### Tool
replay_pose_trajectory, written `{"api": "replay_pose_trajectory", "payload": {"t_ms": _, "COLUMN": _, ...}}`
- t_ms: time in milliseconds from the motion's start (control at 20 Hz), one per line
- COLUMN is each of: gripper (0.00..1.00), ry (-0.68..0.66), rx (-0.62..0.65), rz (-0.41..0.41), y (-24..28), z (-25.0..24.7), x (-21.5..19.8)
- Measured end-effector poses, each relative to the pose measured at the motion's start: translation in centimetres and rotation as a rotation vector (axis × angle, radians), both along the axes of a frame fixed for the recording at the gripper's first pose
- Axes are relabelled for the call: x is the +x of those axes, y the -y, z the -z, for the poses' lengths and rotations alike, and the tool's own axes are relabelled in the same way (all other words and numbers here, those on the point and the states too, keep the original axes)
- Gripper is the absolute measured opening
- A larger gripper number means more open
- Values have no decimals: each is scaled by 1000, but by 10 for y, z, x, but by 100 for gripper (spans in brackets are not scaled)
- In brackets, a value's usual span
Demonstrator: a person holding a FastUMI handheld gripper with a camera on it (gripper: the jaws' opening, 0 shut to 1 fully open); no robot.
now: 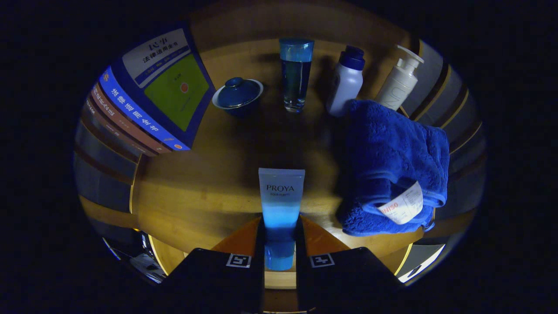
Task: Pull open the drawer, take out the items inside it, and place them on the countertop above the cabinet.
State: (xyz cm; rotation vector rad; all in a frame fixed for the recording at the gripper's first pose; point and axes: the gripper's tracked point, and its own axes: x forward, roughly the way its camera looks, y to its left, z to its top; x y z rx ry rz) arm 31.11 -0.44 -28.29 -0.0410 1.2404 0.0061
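While the gripper (281, 244) is clamped on the tube (281, 205) — both fingers pressing its lower, cap end, tube standing up between them — it sits over the wooden countertop (196, 192), so the step in hand looks like the set-down. To do it well: lower straight, keep the tube vertical w/ cap down, let the base touch wood before easing the fingers apart, and pick the bare patch just ahead, left of the blue towel (392, 165); that way it won't snag the cloth or tip. Beyond it stand a lidded blue bowl (237, 93), a clear blue-topped bottle (296, 74), a white bottle w/ dark cap (346, 83) and a pump bottle (399, 83), plus books (152, 96) at the left — all well apart from the tube. Hard to tell: the cap's underside is hidden by the fingers, so can't say whether it's already touching; lighting is dim, edges murky.
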Motion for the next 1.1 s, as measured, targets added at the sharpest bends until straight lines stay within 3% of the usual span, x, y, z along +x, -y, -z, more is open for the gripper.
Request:
{"api": "replay_pose_trajectory", "payload": {"t_ms": 100, "gripper": 35, "ry": -6, "rx": 6, "rz": 3, "y": 0, "z": 0, "x": 1}}
{"api": "replay_pose_trajectory", "payload": {"t_ms": 350, "gripper": 54, "ry": -13, "rx": 21, "rz": 2, "y": 0, "z": 1, "x": -4}}
{"api": "replay_pose_trajectory", "payload": {"t_ms": 500, "gripper": 100, "ry": 27, "rx": 14, "rz": 11, "y": 1, "z": -10, "x": -3}}
{"api": "replay_pose_trajectory", "payload": {"t_ms": 700, "gripper": 100, "ry": 109, "rx": 98, "rz": 7, "y": -11, "z": -32, "x": -14}}
{"api": "replay_pose_trajectory", "payload": {"t_ms": 1100, "gripper": 100, "ry": 317, "rx": 261, "rz": -49, "y": -26, "z": -80, "x": -88}}
